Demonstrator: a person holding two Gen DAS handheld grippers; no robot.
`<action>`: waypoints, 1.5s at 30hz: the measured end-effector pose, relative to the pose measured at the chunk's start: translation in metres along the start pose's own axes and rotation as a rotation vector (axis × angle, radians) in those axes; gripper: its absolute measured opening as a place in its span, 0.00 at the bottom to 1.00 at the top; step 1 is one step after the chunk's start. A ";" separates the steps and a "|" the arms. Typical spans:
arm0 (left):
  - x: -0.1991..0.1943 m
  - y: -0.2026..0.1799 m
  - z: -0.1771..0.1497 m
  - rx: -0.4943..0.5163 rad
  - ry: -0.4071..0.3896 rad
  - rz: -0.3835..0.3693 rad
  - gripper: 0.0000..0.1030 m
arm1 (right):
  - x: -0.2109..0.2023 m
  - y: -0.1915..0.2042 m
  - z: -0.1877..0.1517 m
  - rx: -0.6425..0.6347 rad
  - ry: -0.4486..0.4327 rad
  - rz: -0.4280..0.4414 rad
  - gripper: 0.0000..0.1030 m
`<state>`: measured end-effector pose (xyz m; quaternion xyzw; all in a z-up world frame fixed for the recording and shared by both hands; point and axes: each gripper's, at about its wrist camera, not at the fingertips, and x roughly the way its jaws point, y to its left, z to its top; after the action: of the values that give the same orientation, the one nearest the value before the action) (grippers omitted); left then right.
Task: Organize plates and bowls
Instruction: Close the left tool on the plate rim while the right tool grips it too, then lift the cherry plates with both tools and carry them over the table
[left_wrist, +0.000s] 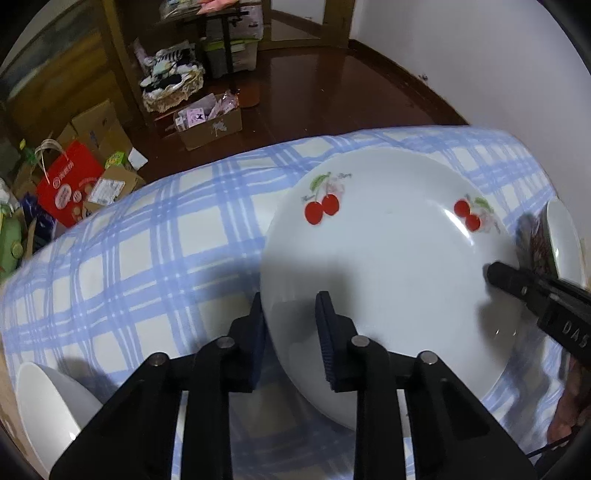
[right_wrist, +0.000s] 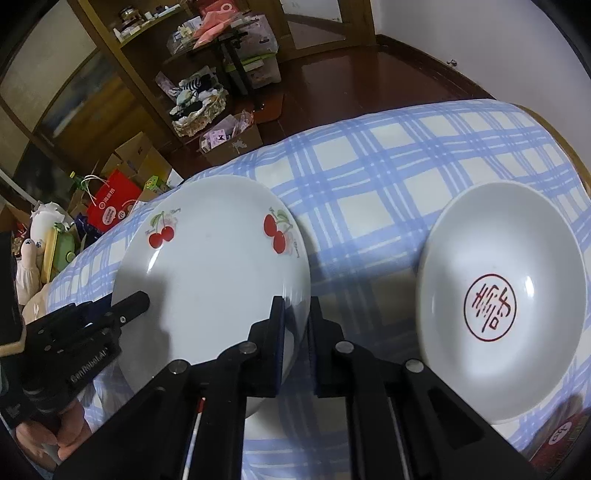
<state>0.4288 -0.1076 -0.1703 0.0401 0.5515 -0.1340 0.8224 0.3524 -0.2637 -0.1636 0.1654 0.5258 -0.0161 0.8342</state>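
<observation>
Between both jaws: cherry plate (left_wrist: 388, 266). Left gripper (left_wrist: 291, 332) pinches rim at 9 o'clock, right gripper (right_wrist: 297, 332) pinches rim at 3 o'clock; neither nearer.

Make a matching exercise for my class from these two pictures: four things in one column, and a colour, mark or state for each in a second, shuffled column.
Things
1. plate
2. bowl
3. tablecloth
4. right gripper

Descriptions
A. blue and white checks
B. red round emblem inside
C. red cherries near the rim
D. black, shut on the plate's edge

Pairs: 1-C, 2-B, 3-A, 4-D
</observation>
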 end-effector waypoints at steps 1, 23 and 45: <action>-0.001 0.004 0.000 -0.020 -0.001 -0.015 0.19 | 0.000 0.000 0.000 0.001 -0.003 -0.001 0.11; -0.043 0.009 -0.035 -0.101 0.016 -0.085 0.10 | -0.044 0.002 -0.031 -0.045 -0.025 -0.011 0.10; -0.106 0.020 -0.071 -0.142 0.004 -0.121 0.10 | -0.095 0.012 -0.067 -0.037 -0.067 0.054 0.09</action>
<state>0.3334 -0.0545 -0.1025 -0.0515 0.5629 -0.1439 0.8123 0.2542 -0.2463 -0.1025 0.1634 0.4932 0.0107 0.8544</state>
